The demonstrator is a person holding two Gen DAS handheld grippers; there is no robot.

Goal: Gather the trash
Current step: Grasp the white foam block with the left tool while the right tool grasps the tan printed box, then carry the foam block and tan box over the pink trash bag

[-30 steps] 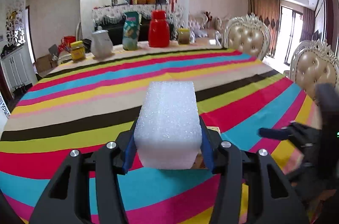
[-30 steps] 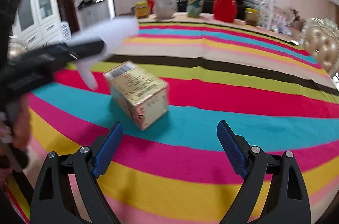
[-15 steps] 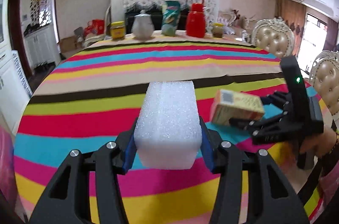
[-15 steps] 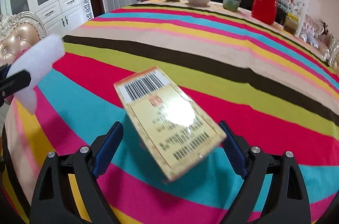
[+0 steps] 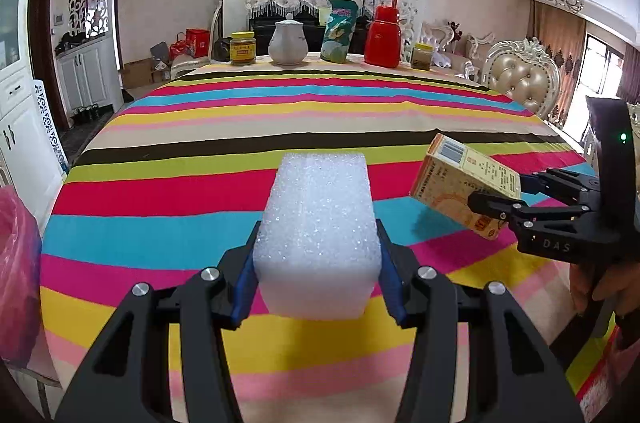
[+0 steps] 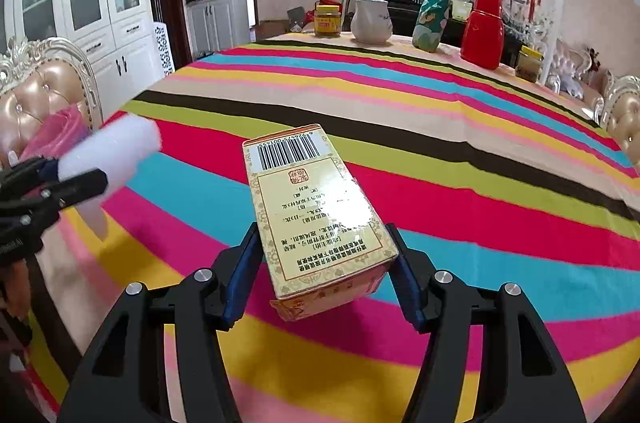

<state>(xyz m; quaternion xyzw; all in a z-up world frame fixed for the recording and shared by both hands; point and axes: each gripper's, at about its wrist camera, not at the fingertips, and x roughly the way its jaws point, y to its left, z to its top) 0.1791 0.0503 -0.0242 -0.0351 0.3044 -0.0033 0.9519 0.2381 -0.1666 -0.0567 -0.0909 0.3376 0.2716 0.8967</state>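
Observation:
My left gripper [image 5: 318, 287] is shut on a white foam block [image 5: 318, 235] and holds it above the striped tablecloth [image 5: 200, 183]. My right gripper [image 6: 320, 271] is shut on a yellow carton with a barcode [image 6: 308, 207], held tilted above the cloth. In the left wrist view the carton [image 5: 460, 191] and the right gripper [image 5: 500, 195] are at the right. In the right wrist view the foam block [image 6: 112, 155] and the left gripper [image 6: 52, 183] are at the left. A pink plastic bag [image 5: 16, 263] hangs at the table's left edge; it also shows in the right wrist view [image 6: 60, 131].
At the table's far end stand a yellow jar [image 5: 243, 48], a white teapot [image 5: 287, 41], a green pouch [image 5: 339, 31], a red flask [image 5: 384, 37] and a small jar [image 5: 423, 56]. Padded chairs [image 5: 520, 83] flank the table. White cabinets [image 6: 100, 3] line the left wall.
My right gripper closed on the carton and lifted it off the cloth. My left gripper, still holding the foam, swung left toward the pink bag.

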